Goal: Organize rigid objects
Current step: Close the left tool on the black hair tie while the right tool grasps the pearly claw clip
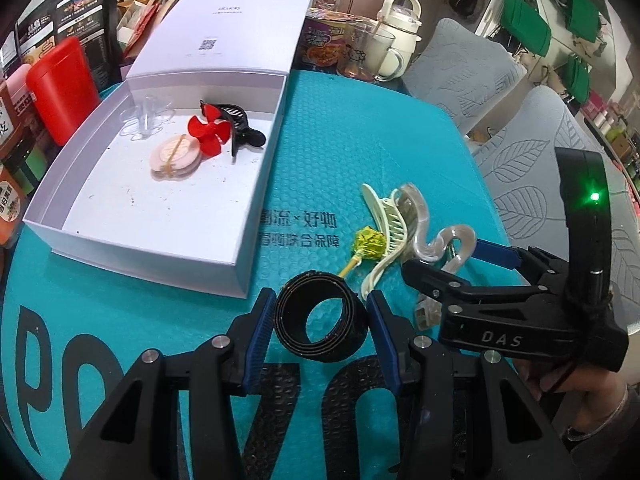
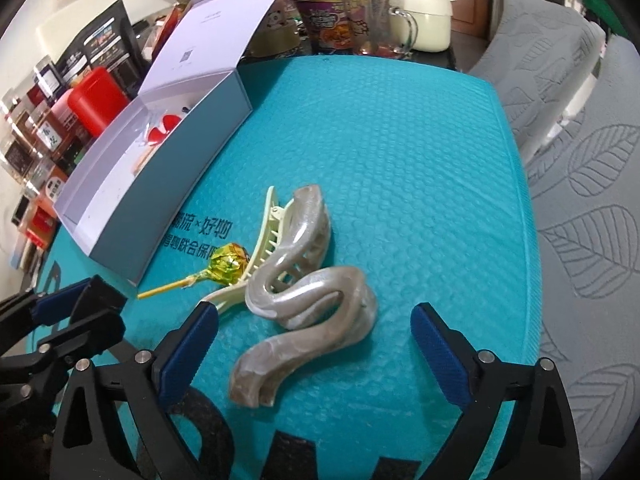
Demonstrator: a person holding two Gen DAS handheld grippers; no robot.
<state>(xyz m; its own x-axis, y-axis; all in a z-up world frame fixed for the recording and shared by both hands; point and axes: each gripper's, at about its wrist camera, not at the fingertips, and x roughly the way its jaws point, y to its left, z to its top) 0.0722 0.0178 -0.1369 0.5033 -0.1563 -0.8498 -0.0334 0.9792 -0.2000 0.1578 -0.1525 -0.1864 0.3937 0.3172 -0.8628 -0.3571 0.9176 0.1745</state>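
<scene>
A black rolled strap (image 1: 320,316) lies on the teal mat between the fingers of my left gripper (image 1: 321,332); the blue pads stand close on both sides, and contact is not clear. My right gripper (image 2: 314,350) is open around a pearly wavy hair claw (image 2: 304,304), also in the left wrist view (image 1: 436,236). A cream hair claw (image 2: 268,248) and a yellow-green lollipop (image 2: 228,268) lie beside it. The white box (image 1: 240,248) holds a red flower clip (image 1: 208,132), a black claw (image 1: 244,132), a pink round compact (image 1: 176,156) and a clear clip (image 1: 148,118).
The box lid (image 1: 224,32) stands open at the back. A red canister (image 1: 60,84), packets, a noodle cup (image 1: 320,40), a glass mug (image 1: 376,52) and a cream kettle (image 1: 400,12) crowd the far and left edges. Grey chairs (image 1: 520,168) stand on the right.
</scene>
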